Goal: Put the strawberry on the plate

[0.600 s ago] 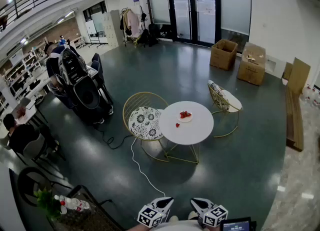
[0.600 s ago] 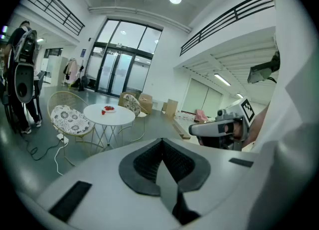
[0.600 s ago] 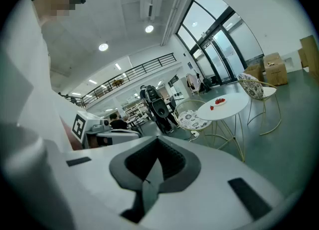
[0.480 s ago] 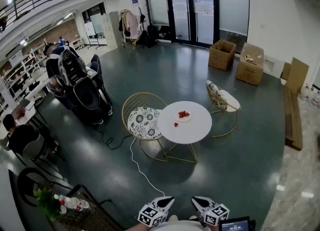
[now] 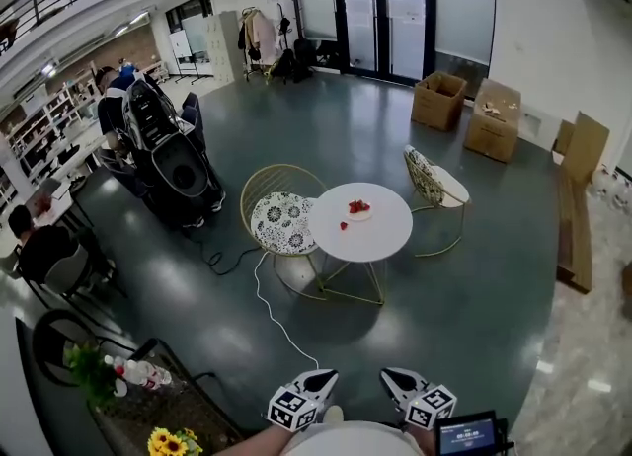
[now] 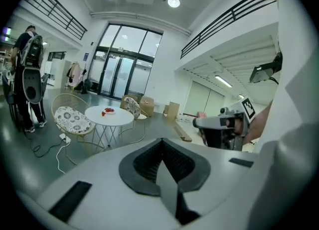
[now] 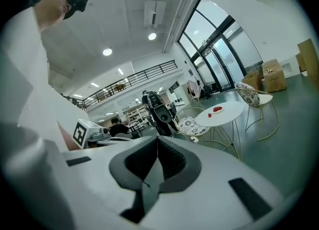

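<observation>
Far ahead stands a round white table (image 5: 380, 237) with a small plate (image 5: 358, 213) holding red strawberries. One loose strawberry (image 5: 344, 226) lies on the tabletop just left of the plate. Both grippers sit at the bottom of the head view, far from the table. My left gripper (image 5: 320, 379) and right gripper (image 5: 396, 379) are shut and hold nothing. The left gripper view shows its shut jaws (image 6: 161, 142), the table (image 6: 112, 117) and the plate (image 6: 108, 110) in the distance. In the right gripper view the shut jaws (image 7: 157, 140) point toward the table (image 7: 224, 114) and loose strawberry (image 7: 208, 115).
Two gold wire chairs (image 5: 281, 219) (image 5: 434, 188) flank the table. A white cable (image 5: 272, 311) runs across the dark floor. Cardboard boxes (image 5: 439, 101) stand by the glass doors. A low table with bottles and sunflowers (image 5: 148, 395) is at my near left, with people and black equipment (image 5: 168, 163) further left.
The head view has tilted and shifted a little: the table sits slightly higher and to the left, and sunflowers have come into view at the bottom left. Both grippers stay shut near my body.
</observation>
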Available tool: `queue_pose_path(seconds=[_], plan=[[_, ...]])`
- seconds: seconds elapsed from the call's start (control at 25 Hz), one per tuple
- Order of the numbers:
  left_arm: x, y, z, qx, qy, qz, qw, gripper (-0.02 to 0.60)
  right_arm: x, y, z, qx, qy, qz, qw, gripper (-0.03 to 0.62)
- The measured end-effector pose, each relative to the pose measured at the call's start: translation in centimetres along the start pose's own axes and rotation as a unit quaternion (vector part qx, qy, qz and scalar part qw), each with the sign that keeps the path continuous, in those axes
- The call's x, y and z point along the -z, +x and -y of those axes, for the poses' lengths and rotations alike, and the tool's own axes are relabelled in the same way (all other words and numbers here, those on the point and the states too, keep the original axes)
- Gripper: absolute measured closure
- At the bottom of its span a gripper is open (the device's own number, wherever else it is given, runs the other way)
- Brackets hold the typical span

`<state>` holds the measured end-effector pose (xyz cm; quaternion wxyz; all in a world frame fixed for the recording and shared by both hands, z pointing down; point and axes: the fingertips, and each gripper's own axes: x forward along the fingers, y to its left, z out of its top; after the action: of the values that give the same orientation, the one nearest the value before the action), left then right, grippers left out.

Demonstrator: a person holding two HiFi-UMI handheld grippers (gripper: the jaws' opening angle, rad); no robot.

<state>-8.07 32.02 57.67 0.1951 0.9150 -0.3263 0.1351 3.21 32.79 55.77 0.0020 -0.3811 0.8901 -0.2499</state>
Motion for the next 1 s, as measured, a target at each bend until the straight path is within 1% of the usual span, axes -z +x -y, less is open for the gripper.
queue_pose_path(seconds=[0.16, 0.32, 0.48, 0.68, 0.84, 1.0], plan=[[1.3, -0.9, 1.7, -0.006, -0.014, -0.003, 0.9999, 0.575, 0.7, -1.7, -0.4, 0.001, -0.001, -0.003, 1.000, 0.586], [1.7, -1.6, 2.9, -0.006, -0.008, 0.002, 0.9999, 0.574, 1.2, -2.9, -1.2, 0.004, -0.004, -0.004, 1.000, 0.586], [1.6, -1.4, 2.8, -0.012, -0.005, 0.011, 0.9999, 0.574, 1.2, -2.8, -1.1, 0.002, -0.015, -0.006, 1.000, 0.586], [1.4, -1.7, 3.9, -0.011, -0.009, 0.004, 0.9999, 0.575, 0.8, -3.8, -1.7, 0.004, -0.010, -0.008, 1.000, 0.586], [0.7, -1.7, 3.3, -0.016, -0.005, 0.013, 0.9998, 0.575, 0.2, -3.2, -1.8, -0.003, -0.016, -0.007, 1.000, 0.586], [0.5, -2.2, 3.2, -0.020, -0.010, 0.015, 0.9996, 0.574, 0.2, -2.8, -2.3, -0.006, -0.016, -0.012, 1.000, 0.586]])
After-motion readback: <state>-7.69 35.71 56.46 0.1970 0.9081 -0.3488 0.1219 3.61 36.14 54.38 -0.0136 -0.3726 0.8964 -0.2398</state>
